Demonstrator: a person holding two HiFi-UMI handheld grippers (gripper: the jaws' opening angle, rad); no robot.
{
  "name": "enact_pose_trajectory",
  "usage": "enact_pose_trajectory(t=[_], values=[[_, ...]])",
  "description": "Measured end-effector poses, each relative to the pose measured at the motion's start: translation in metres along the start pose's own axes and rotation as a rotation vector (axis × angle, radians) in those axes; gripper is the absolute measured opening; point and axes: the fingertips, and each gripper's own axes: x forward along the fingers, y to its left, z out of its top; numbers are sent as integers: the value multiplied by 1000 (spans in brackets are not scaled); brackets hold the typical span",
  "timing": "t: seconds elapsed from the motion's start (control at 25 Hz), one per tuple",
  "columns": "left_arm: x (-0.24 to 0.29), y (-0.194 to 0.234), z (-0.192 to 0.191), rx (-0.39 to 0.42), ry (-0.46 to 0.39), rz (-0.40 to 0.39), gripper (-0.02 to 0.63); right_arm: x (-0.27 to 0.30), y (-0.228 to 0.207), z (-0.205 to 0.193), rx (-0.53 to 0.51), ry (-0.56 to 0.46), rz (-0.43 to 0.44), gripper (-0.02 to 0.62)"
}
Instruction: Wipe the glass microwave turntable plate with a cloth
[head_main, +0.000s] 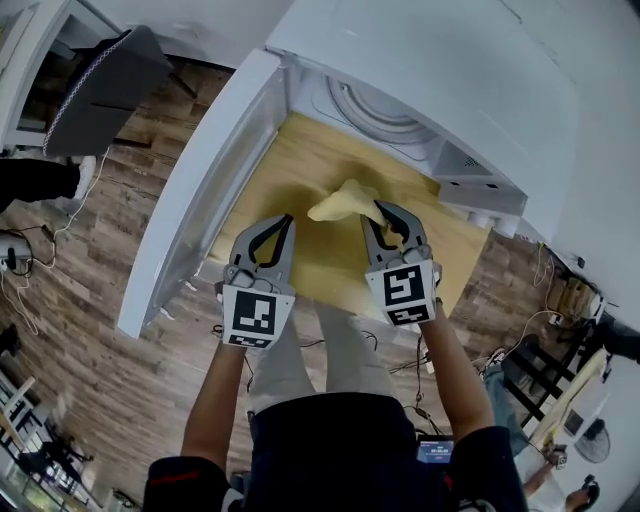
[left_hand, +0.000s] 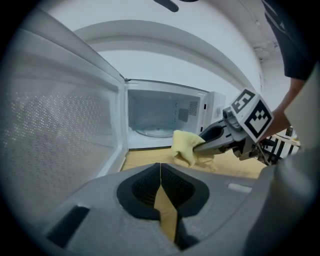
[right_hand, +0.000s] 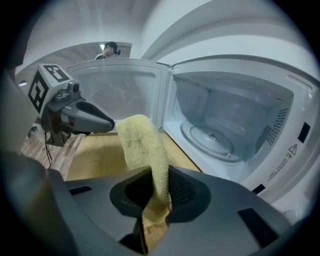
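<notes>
The glass turntable plate (right_hand: 210, 137) lies inside the open white microwave (head_main: 400, 100), and shows again as the plate (left_hand: 150, 132) in the left gripper view. A yellow cloth (head_main: 345, 203) hangs over the wooden table (head_main: 300, 160) in front of the oven, with my right gripper (head_main: 391, 222) shut on it. The cloth (right_hand: 145, 150) rises from between those jaws. My left gripper (head_main: 277, 232) is beside it on the left, shut with nothing between its jaws. In the left gripper view the cloth (left_hand: 186, 146) sits in the right gripper's (left_hand: 200, 145) tips.
The microwave door (head_main: 195, 190) stands swung open on the left, beside my left gripper. A dark chair (head_main: 100, 85) stands on the wooden floor at far left. Cables lie on the floor. A person (right_hand: 110, 50) stands in the background behind the door.
</notes>
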Motion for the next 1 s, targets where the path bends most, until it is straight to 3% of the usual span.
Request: enact_pose_trajectory(t=[0.36, 0.68, 0.88, 1.0], values=[[31, -8, -16, 125, 32, -37, 18, 16, -32, 8, -60, 12, -55, 63], [59, -4, 0, 252, 14, -65, 18, 17, -58, 14, -96, 59, -145, 63], [83, -1, 8, 381, 40, -82, 20, 18, -68, 7, -69, 87, -175, 63], [95, 0, 15, 402, 37, -107, 20, 18, -73, 3, -38, 93, -188, 63]])
